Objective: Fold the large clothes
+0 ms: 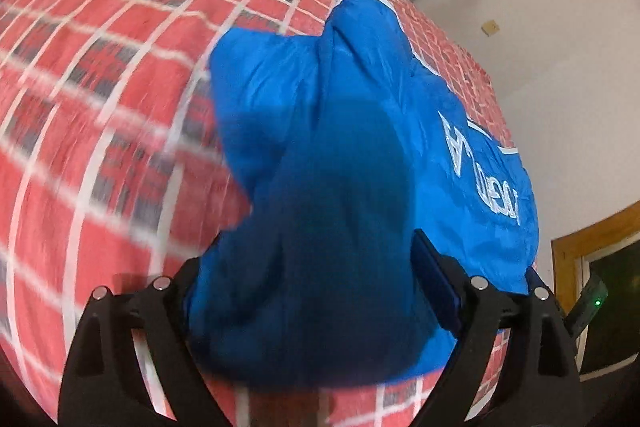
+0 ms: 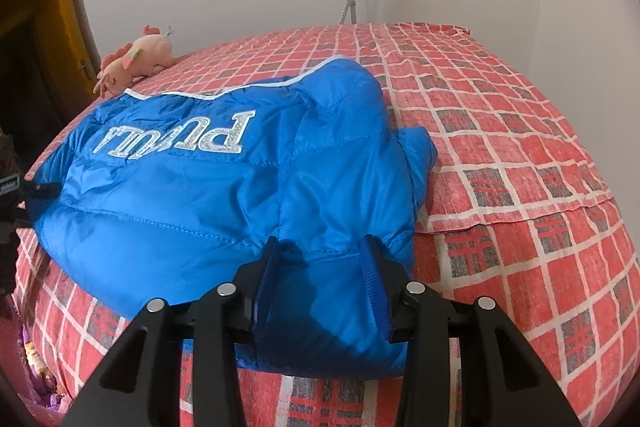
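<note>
Right gripper (image 2: 320, 279): both blue-padded fingers (image 2: 262, 287) are visible, and the jaws are pressed against a bunched fold at the near edge of the blue jacket (image 2: 208, 187). Fabric fills the gap between them and hangs below, so the grip is firm on cloth.

Left gripper (image 1: 320, 291): only the right-hand pad shows clearly; the other finger is buried under a dark, shadowed mass of jacket (image 1: 320, 147) that drapes over the jaws. The fabric sits between the fingers, which stand fairly wide around it. Whether they actually pinch it cannot be confirmed.

The jacket is a quilted, padded one with white piping and silver lettering. It lies on the bed (image 2: 500, 147), at the near side, partly doubled over, with a sleeve (image 2: 416, 147) folded out at its right in the right wrist view. The lettering reads upside down there; in the left wrist view it is cut by folds and only partly legible.

The bed carries a red checked cover with a loose fold along its right side. A plush toy (image 2: 136, 61) rests at the far left edge, apart from the jacket. Part of the left gripper's body shows at the left frame edge in the right wrist view. The left wrist view is motion-blurred across the cover.
</note>
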Available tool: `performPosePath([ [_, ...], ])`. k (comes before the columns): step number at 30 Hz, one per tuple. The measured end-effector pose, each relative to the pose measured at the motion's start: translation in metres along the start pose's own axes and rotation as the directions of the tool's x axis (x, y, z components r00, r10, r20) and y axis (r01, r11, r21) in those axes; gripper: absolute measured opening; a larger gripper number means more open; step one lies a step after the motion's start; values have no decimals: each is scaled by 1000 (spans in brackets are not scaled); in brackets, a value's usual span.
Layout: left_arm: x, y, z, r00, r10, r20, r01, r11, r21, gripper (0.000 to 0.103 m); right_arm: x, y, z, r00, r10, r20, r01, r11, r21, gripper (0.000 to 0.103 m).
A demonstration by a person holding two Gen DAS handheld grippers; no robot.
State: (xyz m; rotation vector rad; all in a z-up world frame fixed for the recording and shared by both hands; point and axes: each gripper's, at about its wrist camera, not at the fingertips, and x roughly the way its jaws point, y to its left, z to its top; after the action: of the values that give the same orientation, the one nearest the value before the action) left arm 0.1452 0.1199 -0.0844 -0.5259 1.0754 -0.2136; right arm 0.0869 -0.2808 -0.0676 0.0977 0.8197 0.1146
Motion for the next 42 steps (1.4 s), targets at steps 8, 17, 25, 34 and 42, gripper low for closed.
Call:
performPosePath([
  [8, 19, -5, 27, 999, -15, -38, 18, 997, 76, 86, 3, -3, 4, 999, 16, -28, -16, 999, 32, 42],
  [17, 4, -2, 3, 999, -32, 12, 31, 997, 77, 66, 10, 2, 12, 998, -16, -59, 17, 1000, 17, 44],
  [25, 0, -13, 1, 998, -55, 40, 51, 995, 90, 42, 12, -4, 14, 998, 8, -63, -6, 1000, 25, 44],
  [34, -41, -102, 15, 997, 0, 78, -17, 976, 218, 33, -24, -25, 25, 999, 42, -11, -41, 998, 47, 46],
  [42, -31, -226, 17, 1000, 10, 25, -19, 923, 385, 33, -43, -42, 22, 1000, 22, -1, -22, 999, 36, 46],
])
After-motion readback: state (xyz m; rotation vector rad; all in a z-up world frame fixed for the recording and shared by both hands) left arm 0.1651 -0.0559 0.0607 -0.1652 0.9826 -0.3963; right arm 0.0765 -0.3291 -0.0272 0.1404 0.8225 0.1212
